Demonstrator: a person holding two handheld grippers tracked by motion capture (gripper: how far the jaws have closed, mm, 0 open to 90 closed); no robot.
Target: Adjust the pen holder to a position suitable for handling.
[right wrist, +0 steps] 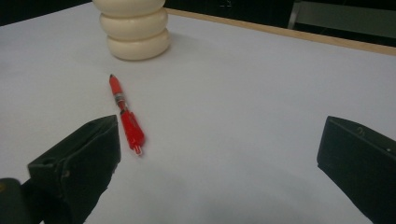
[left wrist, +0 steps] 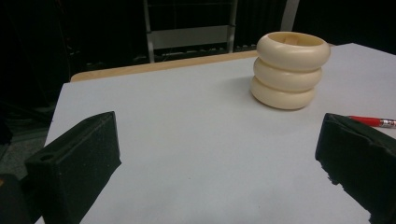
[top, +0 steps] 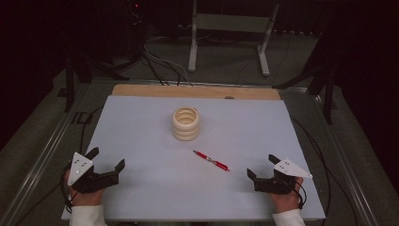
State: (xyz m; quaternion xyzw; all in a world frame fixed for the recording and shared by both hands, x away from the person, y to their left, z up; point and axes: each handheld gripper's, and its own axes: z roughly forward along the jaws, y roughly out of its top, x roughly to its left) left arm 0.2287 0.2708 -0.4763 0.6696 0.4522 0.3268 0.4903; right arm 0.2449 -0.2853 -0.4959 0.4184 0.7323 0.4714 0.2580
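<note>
Nearest the person's edge of the table, two hands in white sleeves rest on the pale grey tabletop (top: 141, 136), each holding a black two-jaw gripper with a grey three-cornered plate on top. At the near left corner the left gripper (top: 108, 159) points inward toward the middle of the table, its jaws spread as wide as they go with nothing between them; in the left gripper view its two black jaws stand far apart over bare tabletop. At the near right corner the right gripper (top: 262, 166) mirrors it, jaws likewise wide apart and holding nothing.

Farther in, a slim red plastic pen with a short silver band (top: 211, 160) lies flat on the tabletop, slanted, closer to the right gripper than to the left, and apart from both. In the right gripper view the pen (right wrist: 126, 115) lies just ahead of the jaw on that view's left side.

Beyond the pen, near the table's centre, stands an upright cream-coloured holder shaped like three stacked rings (top: 186, 123), open at the top and clear of the pen.

Behind it runs the table's bare wooden far edge (top: 197, 92).
</note>
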